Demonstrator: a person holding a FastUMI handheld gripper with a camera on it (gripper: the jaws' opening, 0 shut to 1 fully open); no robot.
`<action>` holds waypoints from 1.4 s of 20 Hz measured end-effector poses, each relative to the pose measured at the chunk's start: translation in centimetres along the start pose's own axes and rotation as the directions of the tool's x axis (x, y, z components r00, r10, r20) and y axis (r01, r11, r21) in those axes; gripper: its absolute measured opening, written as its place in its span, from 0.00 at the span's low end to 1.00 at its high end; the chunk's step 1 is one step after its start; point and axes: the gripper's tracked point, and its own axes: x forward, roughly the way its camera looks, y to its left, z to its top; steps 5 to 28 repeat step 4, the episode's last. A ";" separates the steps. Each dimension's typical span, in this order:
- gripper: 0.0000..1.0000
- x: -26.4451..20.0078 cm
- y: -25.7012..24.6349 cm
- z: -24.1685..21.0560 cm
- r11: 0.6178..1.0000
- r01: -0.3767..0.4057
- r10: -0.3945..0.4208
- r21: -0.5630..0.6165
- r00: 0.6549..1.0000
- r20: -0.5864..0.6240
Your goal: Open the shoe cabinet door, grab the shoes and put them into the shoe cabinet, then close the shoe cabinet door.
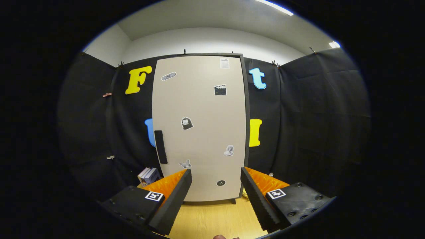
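My fingers (215, 199) stand wide apart, holding nothing, with bare wooden counter (212, 215) showing in the gap between them. Straight ahead, beyond the tips, stands the shoe cabinet (245, 132), upright on the counter, its pale door (199, 109) shut and flush in the dark frame. The door fills nearly the whole front; only a thin dark frame edge shows along the top and down the right side. A dark vertical handle (160, 146) sits close to the door's left edge, at about mid-height to low, above and just left of my left fingertip. Several small stickers are scattered over the door face, among them one at the middle (187, 123) and a round dark one (220, 183) low down between my fingers.

The cabinet's bottom edge meets the counter just ahead of my tips, and a small foot (233, 201) shows under its right corner. Between that edge and me the counter is open wood.

To the left of the cabinet, near its base and behind my left finger, a few books (148, 176) stand close to the handle side. To the right of the base, a small pale thing peeks out beside my right finger; I cannot tell what it is. Black cloth wall (315, 116) closes in behind and on both sides.
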 end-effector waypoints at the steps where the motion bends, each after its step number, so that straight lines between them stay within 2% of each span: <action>1: 0.97 -0.1 0.0 0.0 1.000 0.001 -0.001 0.000 1.000 -0.001; 28: 0.97 0.0 -0.1 -0.1 1.000 0.001 -0.001 -0.003 1.000 -0.001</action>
